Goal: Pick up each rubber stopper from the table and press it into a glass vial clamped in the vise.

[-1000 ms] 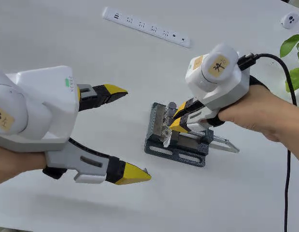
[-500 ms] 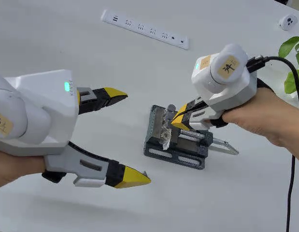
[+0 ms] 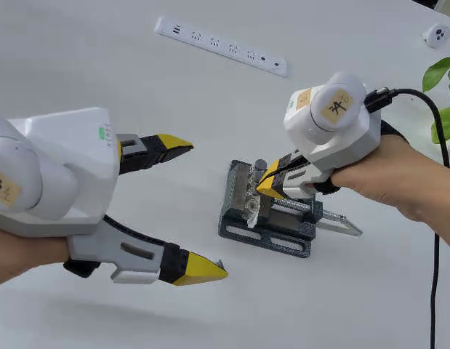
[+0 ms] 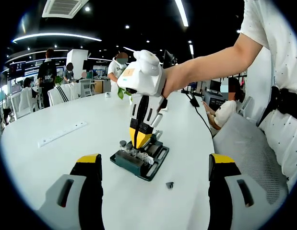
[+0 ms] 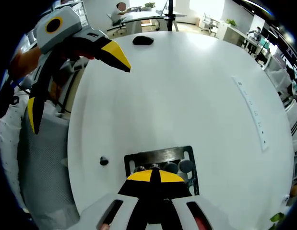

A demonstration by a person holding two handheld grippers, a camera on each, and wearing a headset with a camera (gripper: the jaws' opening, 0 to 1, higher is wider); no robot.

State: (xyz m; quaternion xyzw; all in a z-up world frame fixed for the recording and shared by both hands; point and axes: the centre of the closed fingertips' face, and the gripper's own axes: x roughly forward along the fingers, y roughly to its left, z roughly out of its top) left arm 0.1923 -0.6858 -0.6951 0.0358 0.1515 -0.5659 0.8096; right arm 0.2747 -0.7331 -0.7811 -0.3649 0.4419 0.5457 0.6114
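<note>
One loose rubber stopper (image 4: 170,184) lies on the desk (image 3: 137,65) near the vise (image 3: 262,234). The vise's clamped glass vials (image 3: 251,206) sit under our right gripper (image 3: 265,187). Its fingers are closed, but we cannot tell whether they pinch a stopper. Our left gripper (image 3: 201,207) hangs well apart from the vise, fingers spread wide. Pressing off-centre could crack a vial.

Plastic, glass and dark metal
Tabletop (image 3: 137,80) smooth matt white; vise (image 3: 264,231) dark matt metal with a shiny screw (image 3: 330,215); vials (image 3: 251,207) clear glass; left gripper (image 3: 208,211) and right gripper (image 3: 262,187) smooth white plastic.
</note>
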